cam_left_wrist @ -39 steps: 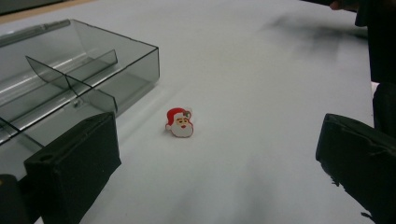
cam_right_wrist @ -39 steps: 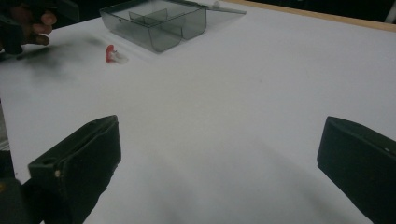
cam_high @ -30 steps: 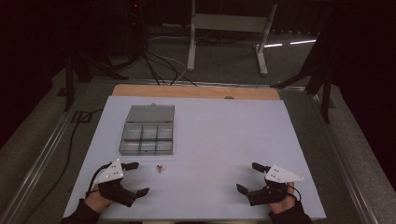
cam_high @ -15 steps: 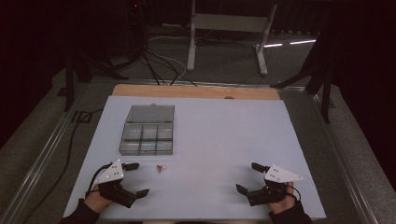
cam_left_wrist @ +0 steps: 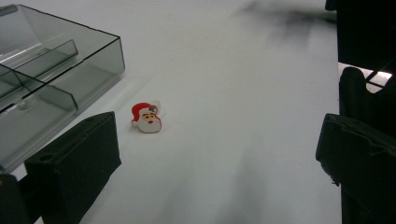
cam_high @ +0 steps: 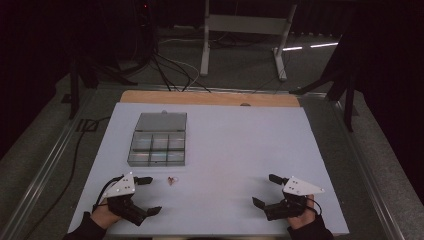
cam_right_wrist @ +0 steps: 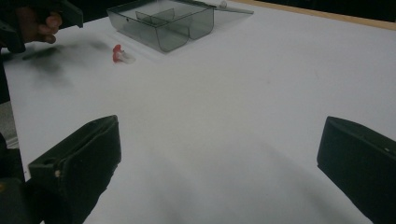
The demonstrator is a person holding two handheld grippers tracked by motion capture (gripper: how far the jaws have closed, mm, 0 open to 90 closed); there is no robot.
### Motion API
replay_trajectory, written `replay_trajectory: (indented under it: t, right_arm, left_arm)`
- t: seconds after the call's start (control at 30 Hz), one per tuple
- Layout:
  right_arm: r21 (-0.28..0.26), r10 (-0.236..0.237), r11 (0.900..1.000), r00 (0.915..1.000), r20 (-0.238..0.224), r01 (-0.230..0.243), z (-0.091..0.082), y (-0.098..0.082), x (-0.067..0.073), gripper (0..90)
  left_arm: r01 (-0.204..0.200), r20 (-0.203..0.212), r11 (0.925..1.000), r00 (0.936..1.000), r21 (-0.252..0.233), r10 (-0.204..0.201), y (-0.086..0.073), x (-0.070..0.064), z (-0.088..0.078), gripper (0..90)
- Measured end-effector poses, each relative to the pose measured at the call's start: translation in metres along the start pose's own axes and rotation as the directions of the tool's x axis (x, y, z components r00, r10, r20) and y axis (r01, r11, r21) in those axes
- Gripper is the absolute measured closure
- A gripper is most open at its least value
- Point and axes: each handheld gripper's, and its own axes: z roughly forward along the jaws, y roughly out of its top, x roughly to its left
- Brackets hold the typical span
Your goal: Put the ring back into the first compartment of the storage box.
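Nothing has moved since a moment ago. The left gripper (cam_high: 148, 195) waits spread wide, with the little Santa charm (cam_left_wrist: 148, 118) just ahead of its jaws, beside the clear box (cam_left_wrist: 60, 70). The right gripper (cam_high: 265, 190) is spread wide too, so the pick-up has not started.

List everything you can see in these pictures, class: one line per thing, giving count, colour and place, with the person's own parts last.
Compartment box: one, clear grey plastic, lid open, left half of the table.
Santa charm: one, red and white, on the table just in front of the box, near the left gripper.
Table: one, white top with a wooden far edge.
Metal frame: one, grey, on the floor beyond the table.
Cables: several, black, on the floor beyond the table.
Left gripper: one, black, open, near left corner.
Right gripper: one, black, open, near right corner.
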Motion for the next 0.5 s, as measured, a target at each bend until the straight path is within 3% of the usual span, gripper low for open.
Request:
replay_trajectory:
  t: [0.5]
  right_arm:
    - [0.0,0.008,1.0,1.0,-0.005,-0.008,0.001,0.0,0.0,0.0]
  left_arm:
    - [0.026,0.005,0.9997,0.9996,0.0,-0.026,0.012,0.013,0.01,0.3]
